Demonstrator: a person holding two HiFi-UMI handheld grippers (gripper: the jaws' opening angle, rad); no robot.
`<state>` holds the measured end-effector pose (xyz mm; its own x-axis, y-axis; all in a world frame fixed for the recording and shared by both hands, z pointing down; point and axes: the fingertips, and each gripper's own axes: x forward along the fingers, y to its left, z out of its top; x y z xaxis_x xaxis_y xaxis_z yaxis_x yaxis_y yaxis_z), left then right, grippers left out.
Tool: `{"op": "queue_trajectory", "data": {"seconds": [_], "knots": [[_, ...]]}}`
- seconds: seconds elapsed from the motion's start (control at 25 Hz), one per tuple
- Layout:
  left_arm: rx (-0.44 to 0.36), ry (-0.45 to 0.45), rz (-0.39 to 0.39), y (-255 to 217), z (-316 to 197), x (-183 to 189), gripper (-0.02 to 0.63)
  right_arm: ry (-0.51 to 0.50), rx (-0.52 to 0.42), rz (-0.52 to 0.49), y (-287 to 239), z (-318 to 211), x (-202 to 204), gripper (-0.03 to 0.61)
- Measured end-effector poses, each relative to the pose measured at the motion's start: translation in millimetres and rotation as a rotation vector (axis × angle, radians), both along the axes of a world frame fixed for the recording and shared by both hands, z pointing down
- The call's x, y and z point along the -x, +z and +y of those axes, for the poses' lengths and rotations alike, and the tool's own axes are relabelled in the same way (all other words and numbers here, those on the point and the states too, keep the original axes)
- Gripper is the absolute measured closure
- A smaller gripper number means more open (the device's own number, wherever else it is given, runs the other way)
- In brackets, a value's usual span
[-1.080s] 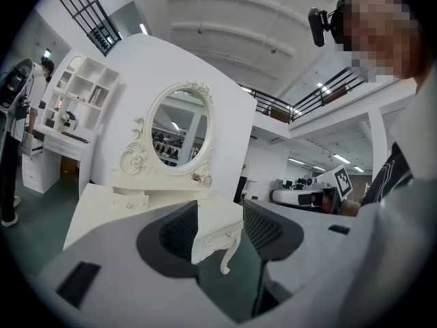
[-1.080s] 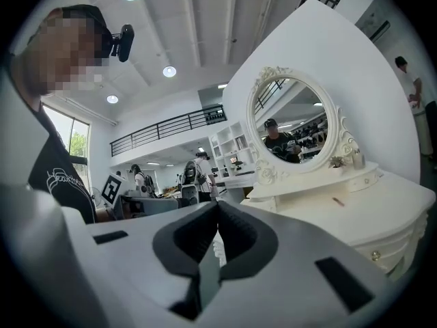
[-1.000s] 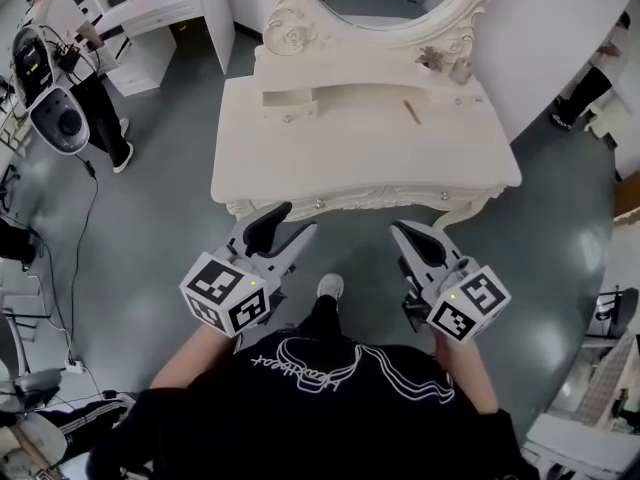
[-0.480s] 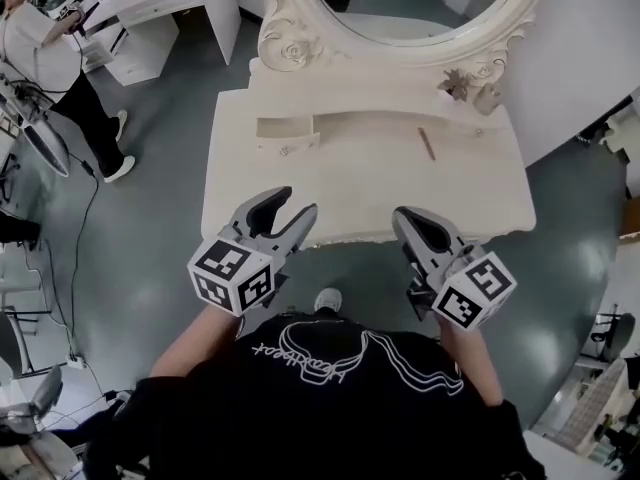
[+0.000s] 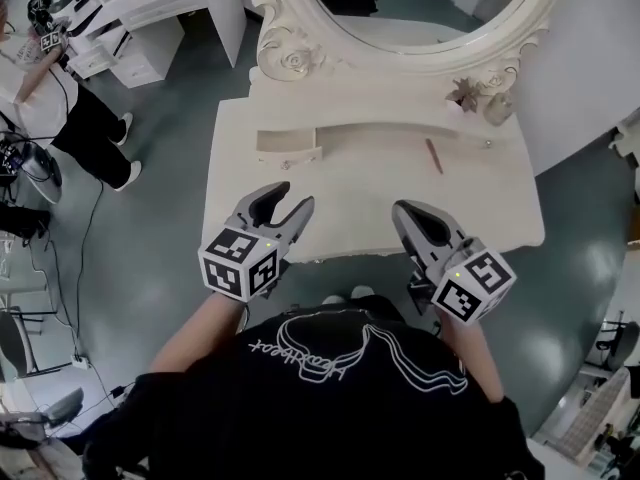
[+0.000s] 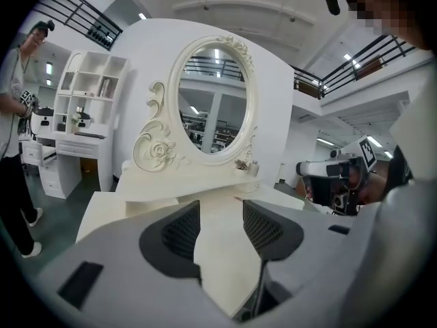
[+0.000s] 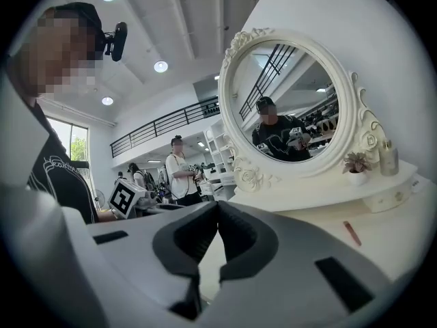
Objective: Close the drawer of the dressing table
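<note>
Drawer (image 5: pixel 288 148) of dressing table (image 5: pixel 380 183) noted ajar at 12 o'clock of L gripper (image 5: pixel 283 196), held parted & empty, prob. for pushing; R gripper (image 5: pixel 400 211) pinched together, nothing gripped.

a big open hall set up as a recording lab: a white dressing table (image 5: pixel 370 183) with an oval mirror (image 5: pixel 400 8) stands alone ahead of the jaws on polished grey floor (image 5: pixel 150 238). a person (image 5: pixel 85 128) with gear is far left of them, and balcony railings (image 6: pixel 369 57) run high above.
</note>
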<state>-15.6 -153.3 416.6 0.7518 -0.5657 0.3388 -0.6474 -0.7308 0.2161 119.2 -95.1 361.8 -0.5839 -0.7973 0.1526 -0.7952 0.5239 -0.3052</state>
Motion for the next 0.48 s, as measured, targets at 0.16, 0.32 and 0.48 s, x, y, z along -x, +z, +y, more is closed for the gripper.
{"op": "queue_trajectory", "data": {"seconds": [0.16, 0.32, 0.48], "knots": [[0.014, -0.039, -0.025, 19.0, -14.2, 6.6, 0.42, -0.02, 0.019, -0.005, 9.0, -10.0, -1.6, 0.575], [0.029, -0.107, -0.06, 39.9, -32.5, 11.9, 0.42, -0.044, 0.046, -0.001, 18.1, -25.0, -6.8, 0.575], [0.058, -0.14, -0.081, 57.0, -47.7, 13.8, 0.42, -0.073, 0.07, -0.022, 26.3, -43.0, -8.6, 0.575]]}}
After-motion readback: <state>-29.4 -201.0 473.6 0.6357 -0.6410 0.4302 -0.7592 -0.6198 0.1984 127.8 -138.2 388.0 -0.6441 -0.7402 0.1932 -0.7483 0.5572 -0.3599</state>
